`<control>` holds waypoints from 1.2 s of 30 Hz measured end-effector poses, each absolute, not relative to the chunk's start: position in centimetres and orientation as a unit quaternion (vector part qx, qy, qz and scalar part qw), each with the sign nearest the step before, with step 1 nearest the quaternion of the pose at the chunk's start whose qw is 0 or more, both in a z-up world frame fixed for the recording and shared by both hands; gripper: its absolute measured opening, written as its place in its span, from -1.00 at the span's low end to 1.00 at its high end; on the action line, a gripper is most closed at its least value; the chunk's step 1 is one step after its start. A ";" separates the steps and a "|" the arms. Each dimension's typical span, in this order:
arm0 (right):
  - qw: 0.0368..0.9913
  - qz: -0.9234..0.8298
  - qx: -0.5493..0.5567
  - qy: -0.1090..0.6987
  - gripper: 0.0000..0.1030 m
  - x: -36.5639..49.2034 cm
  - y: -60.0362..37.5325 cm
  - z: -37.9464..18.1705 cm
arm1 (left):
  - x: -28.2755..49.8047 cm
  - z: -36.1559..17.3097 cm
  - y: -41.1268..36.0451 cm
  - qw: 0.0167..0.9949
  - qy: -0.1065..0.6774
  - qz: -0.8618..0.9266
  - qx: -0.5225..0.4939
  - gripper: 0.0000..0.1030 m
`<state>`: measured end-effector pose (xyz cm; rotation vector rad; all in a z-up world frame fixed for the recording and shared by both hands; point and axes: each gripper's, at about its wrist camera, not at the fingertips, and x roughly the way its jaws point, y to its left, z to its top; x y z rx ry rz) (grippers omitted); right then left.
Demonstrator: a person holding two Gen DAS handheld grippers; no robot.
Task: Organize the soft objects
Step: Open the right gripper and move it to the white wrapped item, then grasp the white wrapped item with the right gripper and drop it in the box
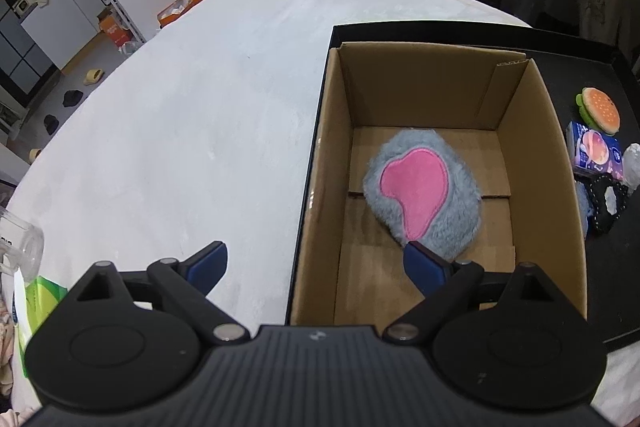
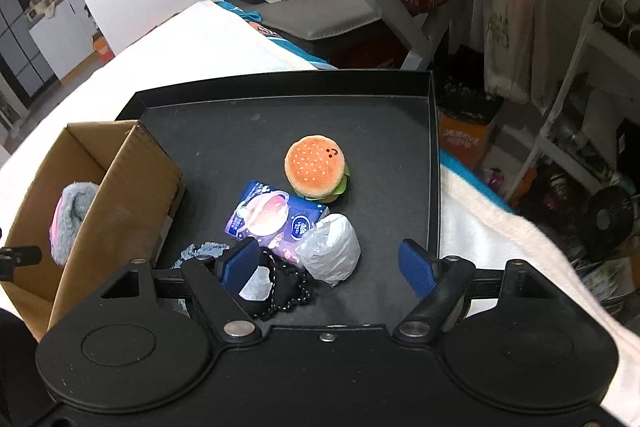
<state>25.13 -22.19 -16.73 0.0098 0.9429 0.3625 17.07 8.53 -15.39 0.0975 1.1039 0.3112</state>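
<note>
Fuzzy grey plush with pink felt patch (image 1: 422,193) lies flat on the floor of the open brown cardboard box (image 1: 532,131), bare cardboard around it. Left gripper (image 1: 316,265) released, straddling the box's near-left wall. Right view only: right gripper (image 2: 328,263) released over the black tray (image 2: 248,131), above plush hamburger (image 2: 316,169), blue tissue pack (image 2: 272,217), crinkly white plastic bundle (image 2: 332,249), black lace-edged piece (image 2: 280,287).

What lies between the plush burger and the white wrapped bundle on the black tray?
The blue tissue pack lies partly between the plush burger and white wrapped bundle on the black tray, in the right wrist view.
</note>
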 end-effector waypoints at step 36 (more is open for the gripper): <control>0.875 0.157 0.051 0.454 -0.15 26.2 -22.4 -15.9 | 18.9 -15.7 5.0 0.836 0.533 0.113 0.072 0.87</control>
